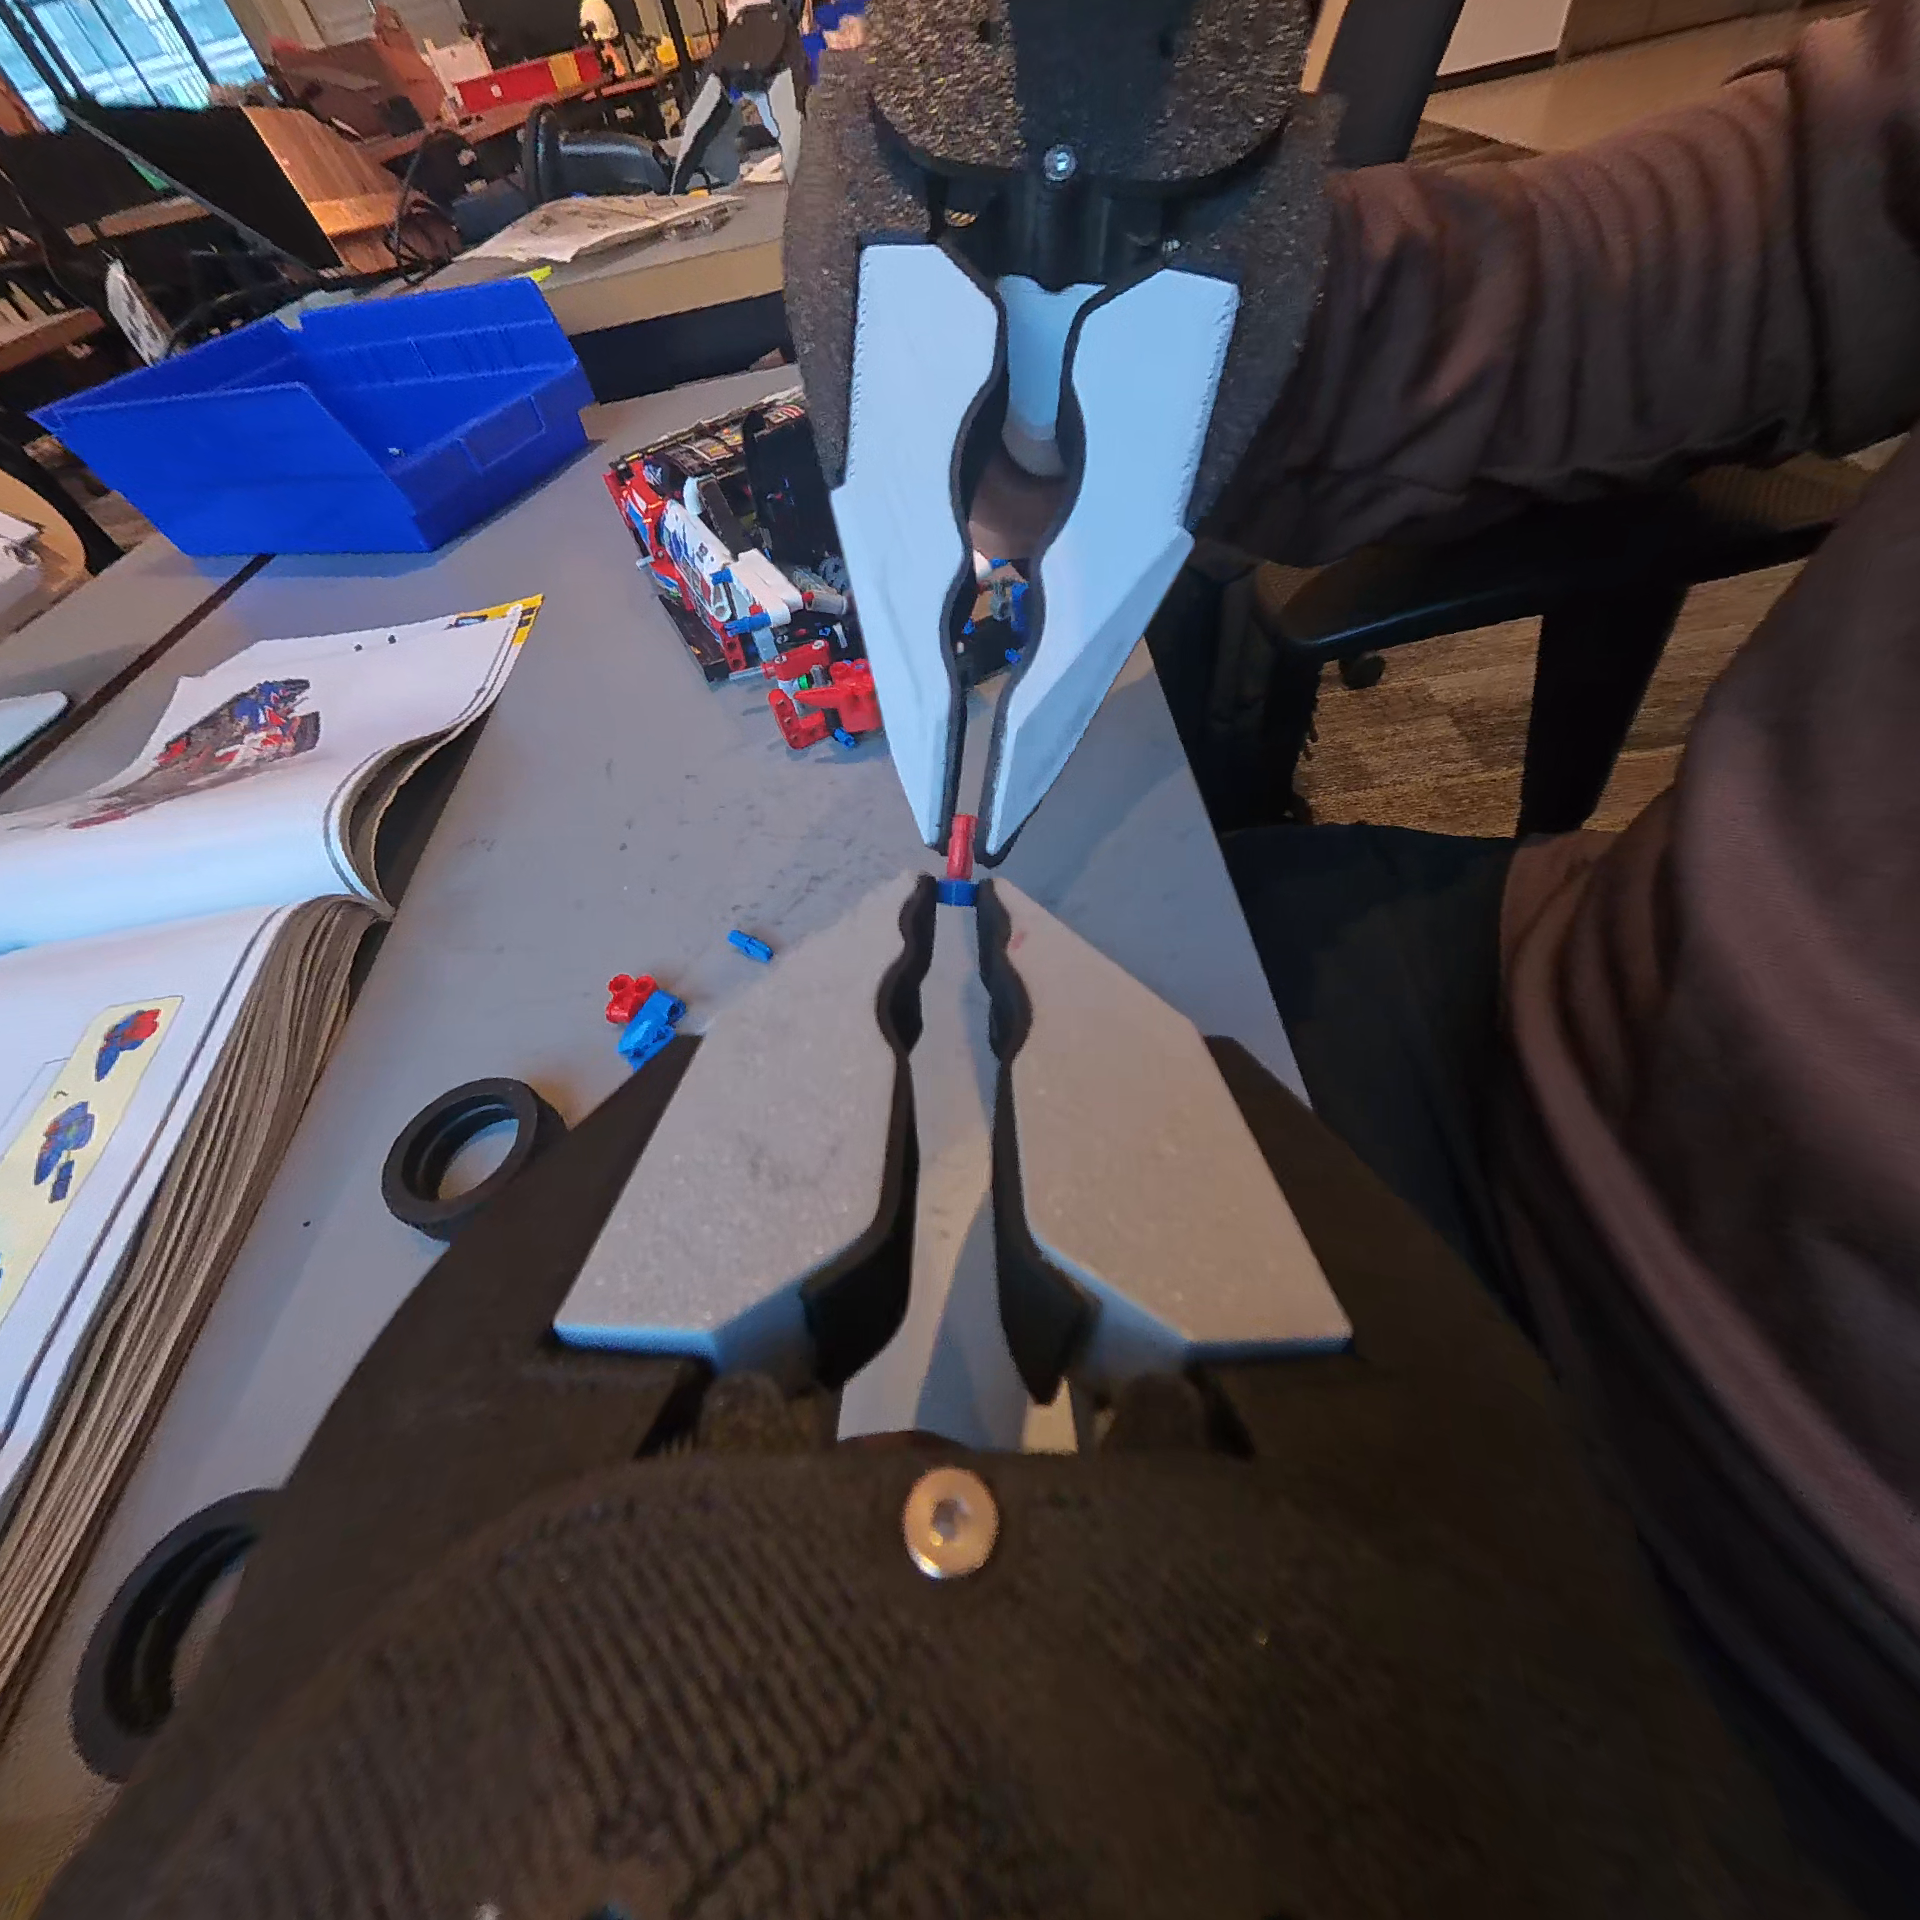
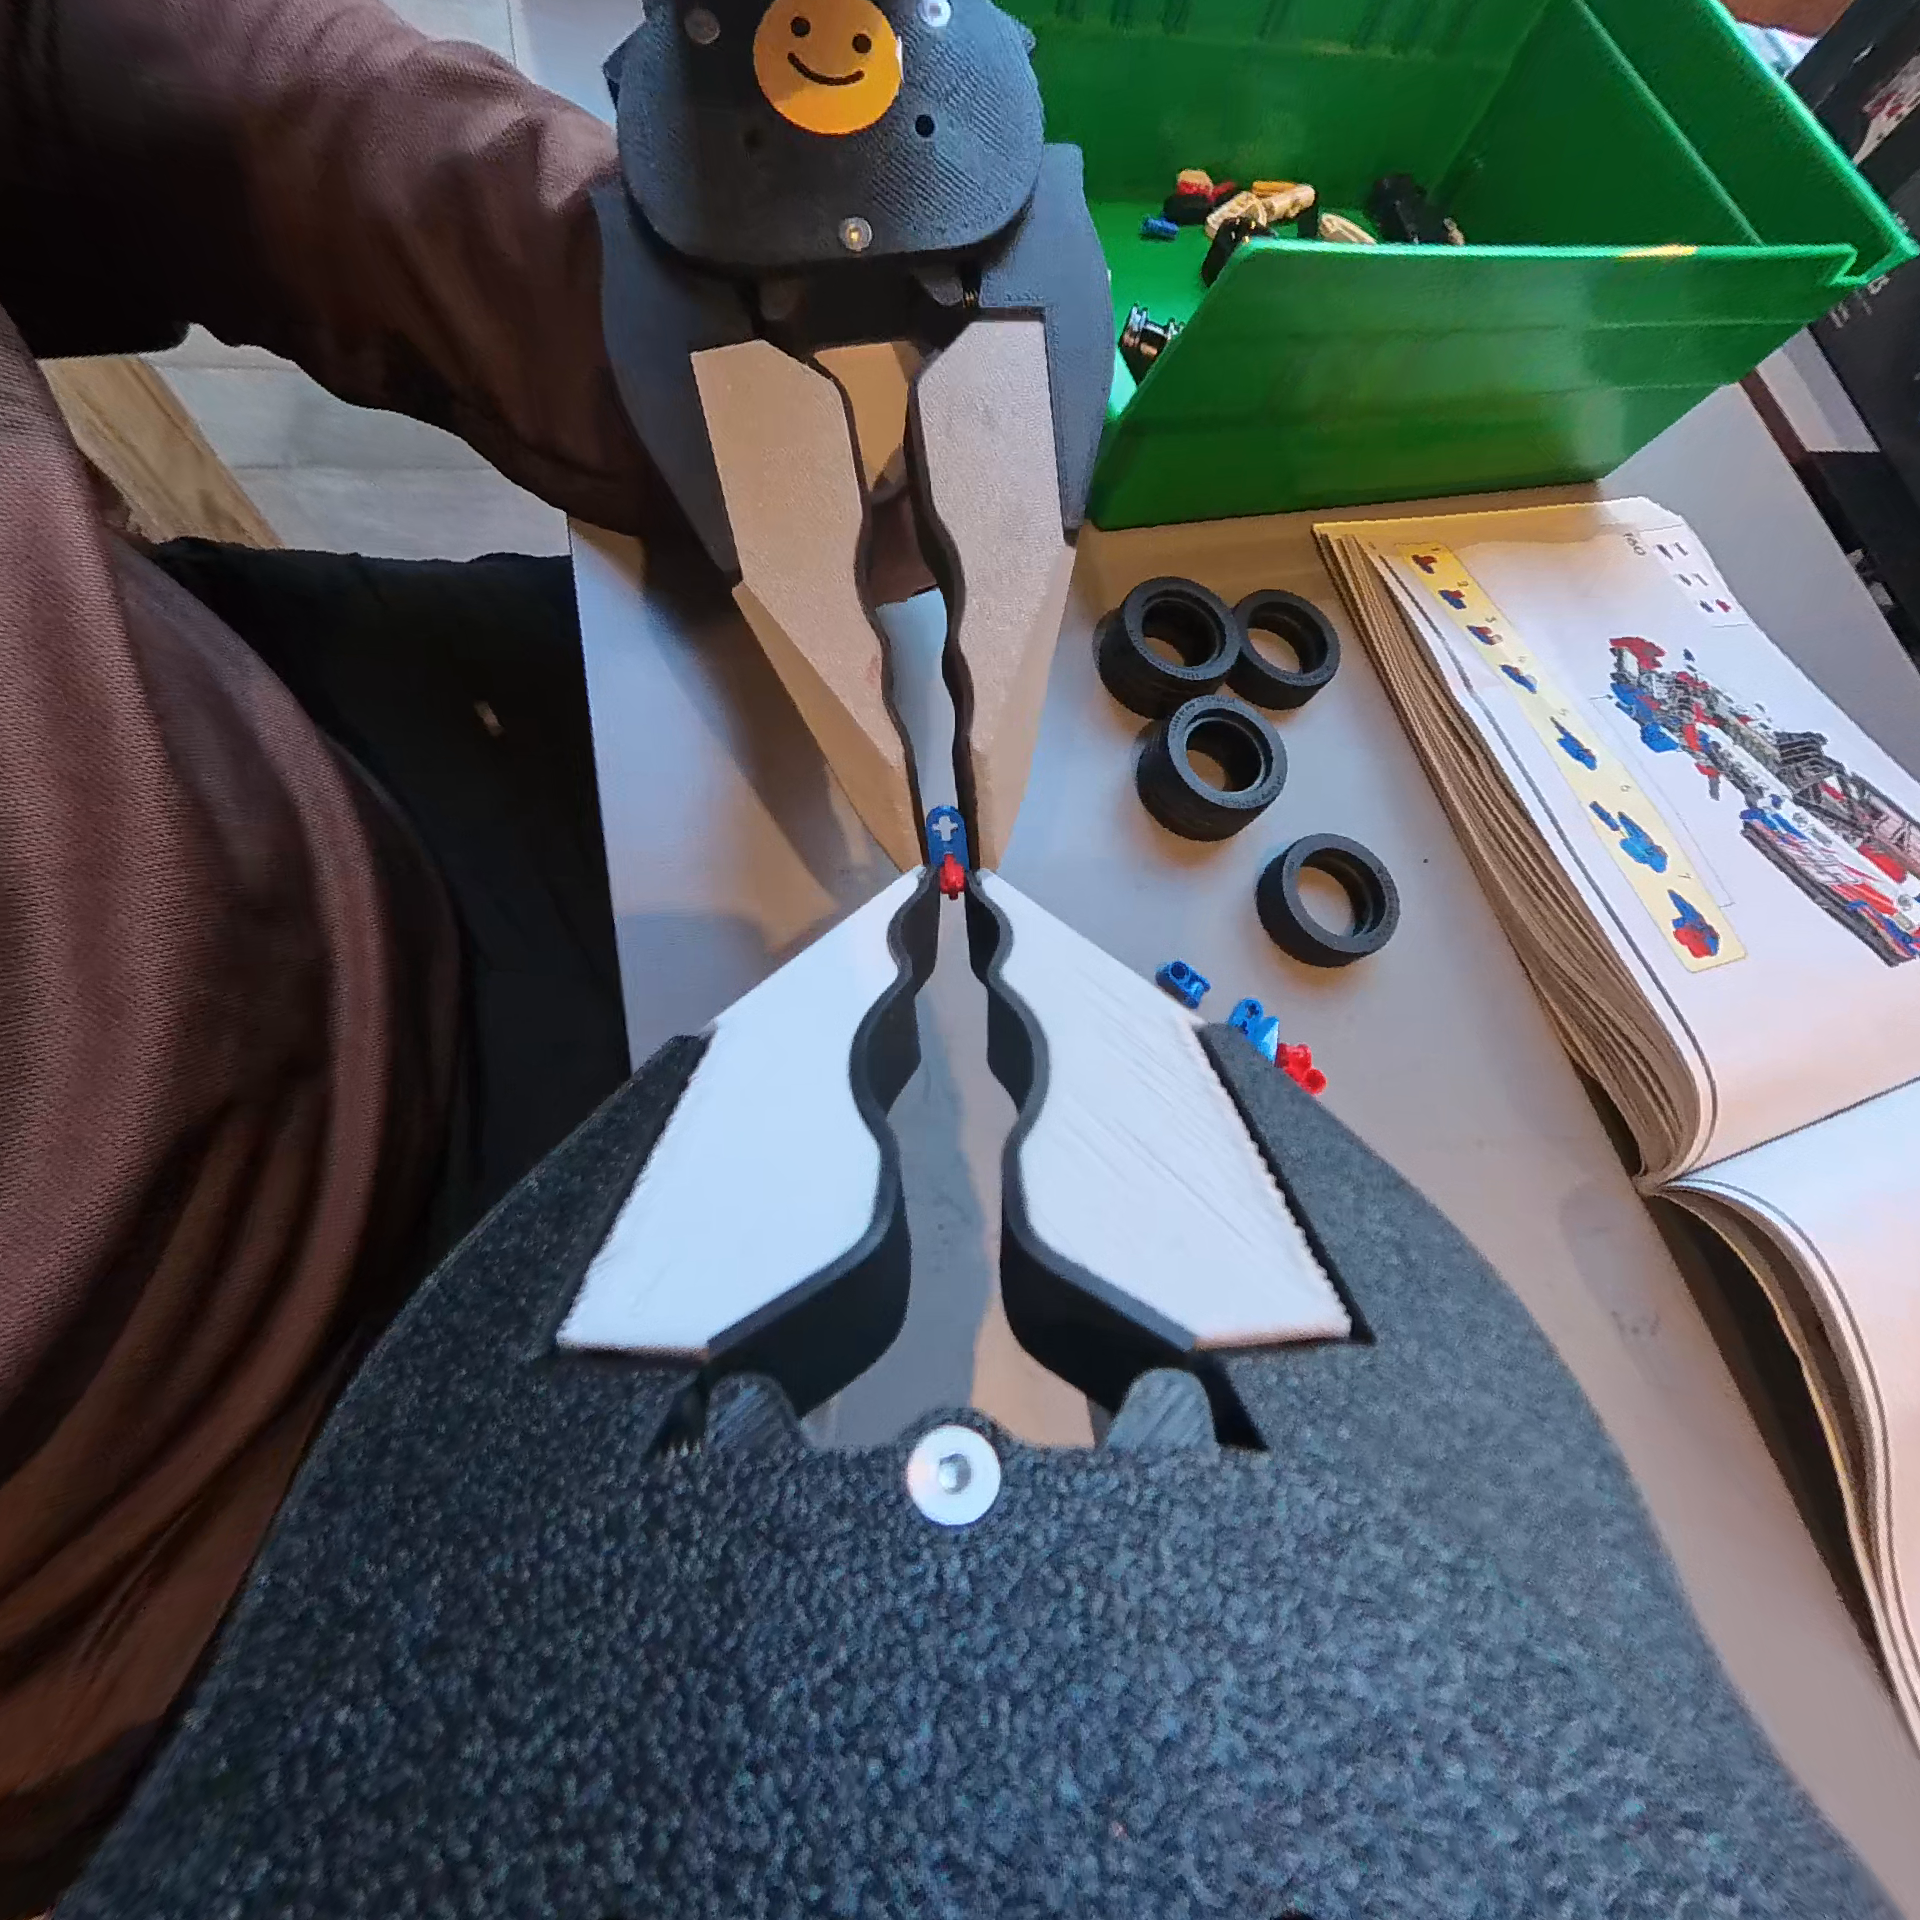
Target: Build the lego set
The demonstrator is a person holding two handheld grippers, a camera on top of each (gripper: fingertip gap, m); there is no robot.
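Observation:
My left gripper (image 1: 956,896), with grey fingers, is shut on a small blue connector (image 1: 956,891) at its tips. My right gripper (image 1: 966,836), with white fingers, comes from above, shut on a small red pin (image 1: 961,844). The two pieces meet tip to tip above the grey table's near edge. In the right wrist view my right gripper (image 2: 949,885) holds the red pin (image 2: 949,879) against the blue connector (image 2: 945,831) in the left gripper (image 2: 945,847). The part-built red, white and black model (image 1: 748,551) stands farther back on the table.
An open instruction booklet (image 1: 208,790) lies left. A blue bin (image 1: 312,416) stands behind it. Loose red and blue pieces (image 1: 644,1013) and a black tyre (image 1: 468,1153) lie nearby. A green bin (image 2: 1455,343) holds parts, with several tyres (image 2: 1210,769) before it. A person's brown sleeve (image 1: 1558,343) is close. Left and right tips are no more than a few centimetres apart.

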